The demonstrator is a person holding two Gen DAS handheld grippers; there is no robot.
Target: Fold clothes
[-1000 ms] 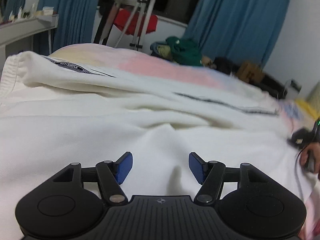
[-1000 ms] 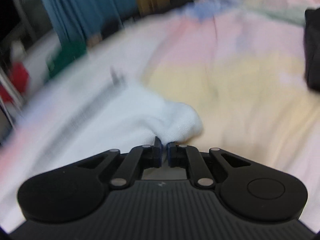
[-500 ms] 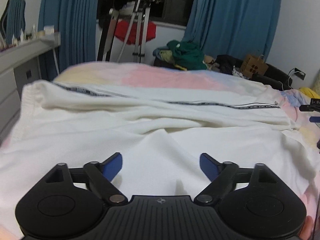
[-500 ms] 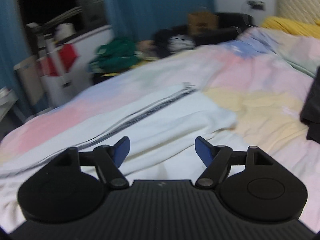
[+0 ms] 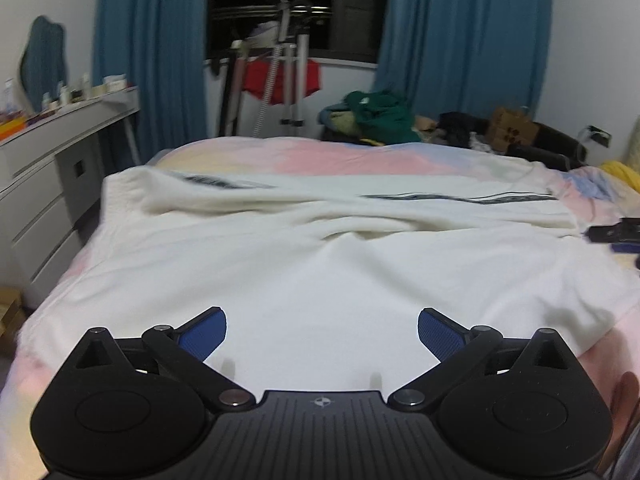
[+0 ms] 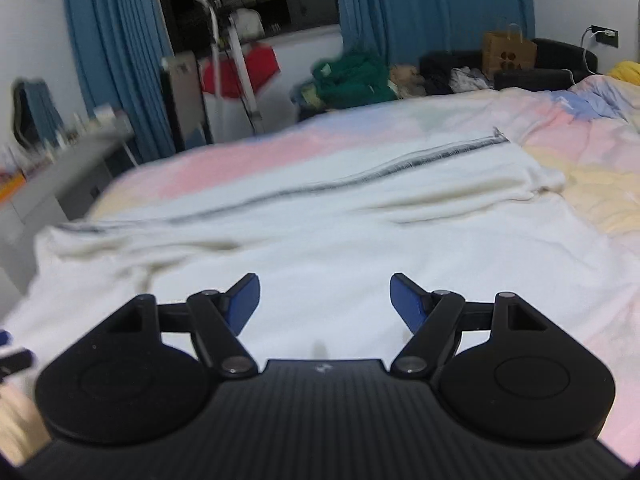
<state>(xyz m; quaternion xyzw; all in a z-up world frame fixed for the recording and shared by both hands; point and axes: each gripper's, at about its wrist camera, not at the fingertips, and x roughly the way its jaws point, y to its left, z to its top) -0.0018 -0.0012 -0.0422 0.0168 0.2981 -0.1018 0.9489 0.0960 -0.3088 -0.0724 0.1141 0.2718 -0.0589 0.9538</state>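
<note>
Since the white garment [image 5: 320, 264] lay spread across the bed [image 6: 592, 184] for folding, left claw [image 5: 322, 334] and right claw [image 6: 325, 300] hovered released, holding nothing.

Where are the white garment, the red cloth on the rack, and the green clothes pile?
white garment [image 5: 320, 272], left wrist view, flat middle.
red cloth [image 5: 256, 80], left wrist view, left half.
green clothes pile [image 6: 348, 76], right wrist view, centre.
</note>
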